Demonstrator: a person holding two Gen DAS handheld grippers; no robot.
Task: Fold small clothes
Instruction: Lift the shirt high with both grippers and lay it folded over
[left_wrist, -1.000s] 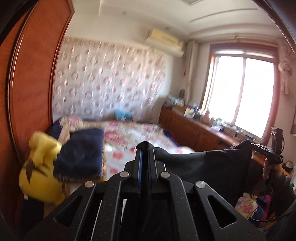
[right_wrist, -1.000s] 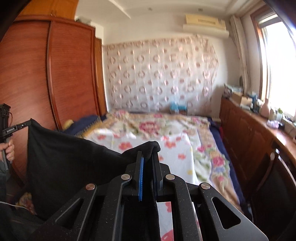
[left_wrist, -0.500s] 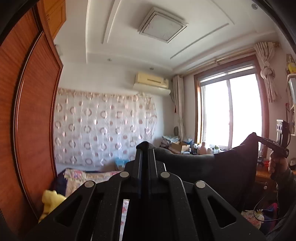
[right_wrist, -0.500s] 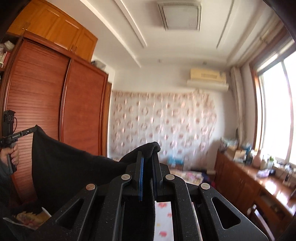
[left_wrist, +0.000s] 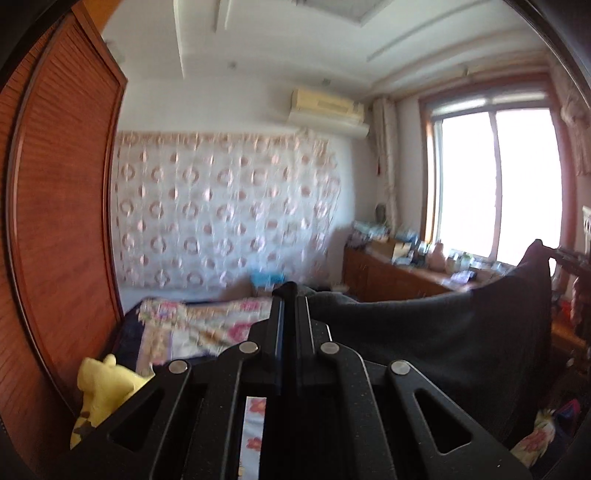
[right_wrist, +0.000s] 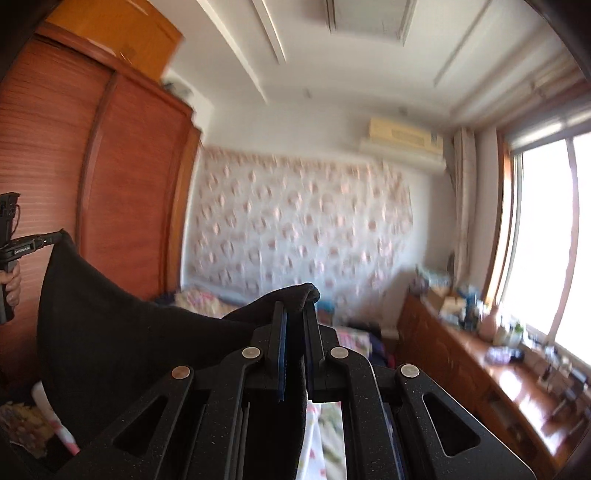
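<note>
black cloth, a small dark garment (right_wrist: 122, 332), hangs stretched in the air between both tools, the left gripper (left_wrist: 291, 295) clenched on one top corner at frame centre and the right gripper (right_wrist: 295, 301) clamped on the other. a second ago the flowered bed (left_wrist: 207, 325) filled both views; now it sits low, with wall and ceiling above, so the garment has been lifted clear, probably to shake it flat before laying it down. its top edge sags between the corners, the body hanging smooth.
</note>
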